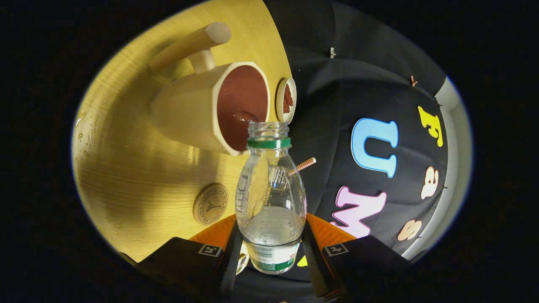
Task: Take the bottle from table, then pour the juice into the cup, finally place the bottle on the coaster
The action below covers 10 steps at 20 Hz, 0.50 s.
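Note:
A clear plastic bottle [270,198] with a green neck ring and no cap sits between my fingers, with my gripper [271,248] shut on its lower body. The view is rolled, so the table [126,168] stands on its side. The bottle's open mouth lies right at the rim of a cream cup [210,111] with a long wooden handle and a reddish-brown inside. A little clear liquid rests in the bottle's lower part. A round cork coaster [210,204] lies on the table beside the bottle, close to my fingers.
A small white dish [286,100] with brown bits in it stands just beyond the cup, near the table's edge. A striped straw [304,165] pokes out behind the bottle. Water drops dot the wooden table. The black booth wall rises past the table's edge.

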{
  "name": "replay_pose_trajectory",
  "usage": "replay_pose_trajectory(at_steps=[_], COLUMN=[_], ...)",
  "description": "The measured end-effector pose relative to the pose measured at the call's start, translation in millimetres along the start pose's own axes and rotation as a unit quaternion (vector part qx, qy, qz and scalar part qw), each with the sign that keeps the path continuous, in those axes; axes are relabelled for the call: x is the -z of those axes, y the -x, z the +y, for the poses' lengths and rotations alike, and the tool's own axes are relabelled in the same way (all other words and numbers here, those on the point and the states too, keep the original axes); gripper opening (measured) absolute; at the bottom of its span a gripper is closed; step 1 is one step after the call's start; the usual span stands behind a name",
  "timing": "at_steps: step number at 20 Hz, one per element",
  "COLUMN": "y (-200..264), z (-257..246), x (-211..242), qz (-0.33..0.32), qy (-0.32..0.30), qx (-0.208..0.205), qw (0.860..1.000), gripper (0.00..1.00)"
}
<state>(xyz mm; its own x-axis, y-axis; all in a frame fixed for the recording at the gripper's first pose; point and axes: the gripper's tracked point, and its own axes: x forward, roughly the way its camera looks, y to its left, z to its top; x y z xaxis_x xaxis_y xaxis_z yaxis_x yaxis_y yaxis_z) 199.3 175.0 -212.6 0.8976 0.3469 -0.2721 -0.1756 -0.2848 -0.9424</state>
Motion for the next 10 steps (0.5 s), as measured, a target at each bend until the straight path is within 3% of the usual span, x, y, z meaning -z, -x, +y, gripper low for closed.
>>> replay_pose_trajectory(at_steps=[10], y=[-0.5], z=[-8.0], x=[-4.8], qz=[-0.012], qy=[0.040], qx=[0.003], qw=[0.999], gripper=[0.73])
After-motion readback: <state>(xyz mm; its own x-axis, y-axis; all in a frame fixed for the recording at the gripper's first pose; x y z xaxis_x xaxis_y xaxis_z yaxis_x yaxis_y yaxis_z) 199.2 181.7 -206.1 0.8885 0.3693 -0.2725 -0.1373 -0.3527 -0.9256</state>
